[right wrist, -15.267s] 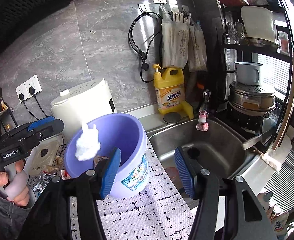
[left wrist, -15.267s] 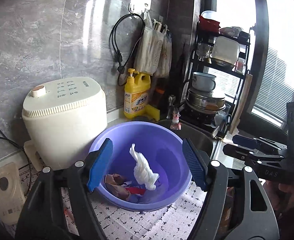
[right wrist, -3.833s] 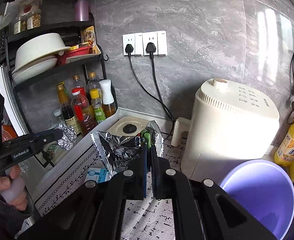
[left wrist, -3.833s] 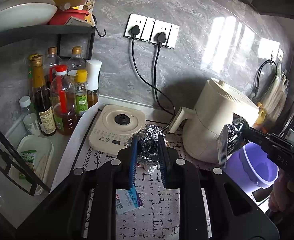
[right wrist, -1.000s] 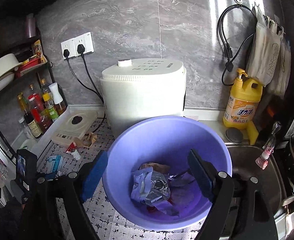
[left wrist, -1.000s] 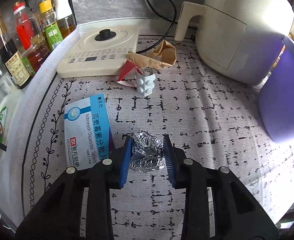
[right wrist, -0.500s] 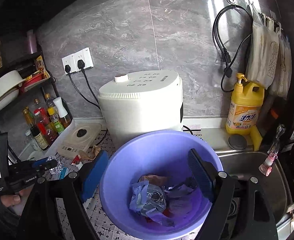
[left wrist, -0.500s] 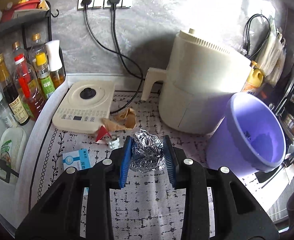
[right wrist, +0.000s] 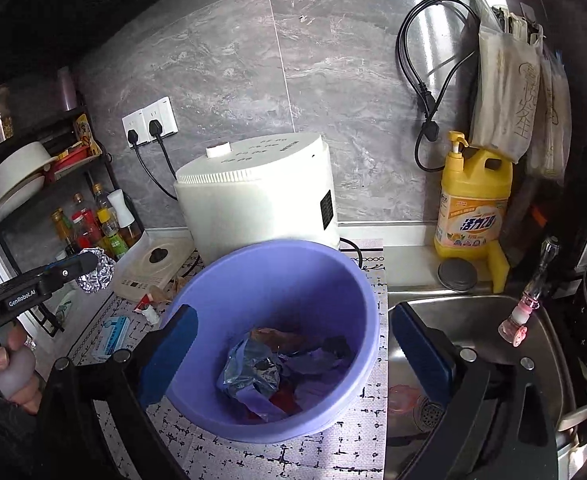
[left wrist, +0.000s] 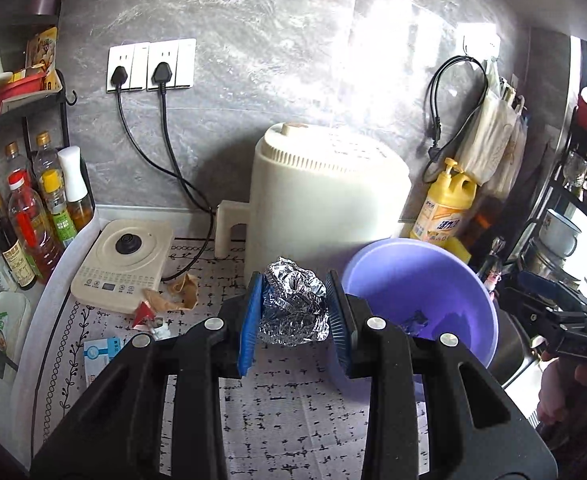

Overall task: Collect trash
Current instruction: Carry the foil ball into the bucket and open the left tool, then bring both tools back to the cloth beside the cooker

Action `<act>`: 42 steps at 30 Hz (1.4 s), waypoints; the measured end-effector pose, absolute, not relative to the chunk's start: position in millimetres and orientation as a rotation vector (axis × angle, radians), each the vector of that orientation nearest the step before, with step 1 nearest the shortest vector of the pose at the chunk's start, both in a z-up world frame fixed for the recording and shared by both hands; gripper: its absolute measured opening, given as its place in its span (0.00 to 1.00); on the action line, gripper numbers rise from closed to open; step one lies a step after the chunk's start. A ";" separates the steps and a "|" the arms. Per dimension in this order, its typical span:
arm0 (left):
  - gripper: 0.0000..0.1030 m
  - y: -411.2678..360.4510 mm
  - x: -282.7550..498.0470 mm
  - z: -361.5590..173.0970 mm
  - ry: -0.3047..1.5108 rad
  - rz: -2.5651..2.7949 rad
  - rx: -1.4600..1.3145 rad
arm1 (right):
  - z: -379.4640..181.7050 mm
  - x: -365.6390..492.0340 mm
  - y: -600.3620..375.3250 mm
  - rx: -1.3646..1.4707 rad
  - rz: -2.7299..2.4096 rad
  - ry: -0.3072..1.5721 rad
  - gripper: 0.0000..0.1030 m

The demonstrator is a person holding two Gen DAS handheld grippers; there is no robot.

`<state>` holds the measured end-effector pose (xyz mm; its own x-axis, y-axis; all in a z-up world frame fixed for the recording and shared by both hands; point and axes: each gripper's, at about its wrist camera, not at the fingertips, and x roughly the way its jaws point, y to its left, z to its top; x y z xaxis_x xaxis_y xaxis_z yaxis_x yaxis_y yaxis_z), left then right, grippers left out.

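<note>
Foil (left wrist: 293, 306), crumpled into a shiny silver ball, sits pinched between the blue pads of the left claw (left wrist: 293, 312), lifted clear of the counter (left wrist: 285, 412) and its patterned mat. Just to its right stands the purple basin (left wrist: 445, 280), mouth up, already holding a flattened silvery-blue wrapper (right wrist: 253, 368) and some brown and red scraps at the bottom. Nothing lies between the ball and the basin's rim.

The right claw (right wrist: 293, 352) hangs over the basin with nothing in it; its jaws have just been opening and now stand wide, one blue pad on either side of the bowl.

Behind the basin rises a cream-white air fryer (left wrist: 325, 192), and to its left a flat cream hob (left wrist: 123, 264). More litter lies on the mat in front of the hob: a torn brown paper scrap (left wrist: 177, 292), a small red-and-white piece (left wrist: 145, 314) and a blue-and-white medicine box (left wrist: 101, 356). Sauce bottles (left wrist: 29, 208) crowd the left corner under a shelf. A yellow detergent jug (right wrist: 473, 204) stands by the wall on the right, next to the steel sink (right wrist: 473, 320).
</note>
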<state>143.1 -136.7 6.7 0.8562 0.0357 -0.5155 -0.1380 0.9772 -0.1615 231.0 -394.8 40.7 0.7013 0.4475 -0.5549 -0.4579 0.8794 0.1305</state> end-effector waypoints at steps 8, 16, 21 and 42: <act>0.31 -188.1 161.3 5.8 0.510 0.023 -0.212 | 40.0 232.2 -436.6 -0.044 0.487 0.614 0.92; 0.31 -223.1 194.5 -4.5 0.527 -0.086 -0.236 | 35.7 221.4 -465.8 -0.036 0.438 0.629 0.92; 0.31 -239.8 219.5 -7.0 0.548 -0.156 -0.225 | 34.0 217.5 -477.3 -0.021 0.397 0.635 0.92; 0.94 -120.5 178.8 2.5 0.535 -0.017 -0.240 | 43.5 238.4 -403.6 0.046 0.431 0.627 0.92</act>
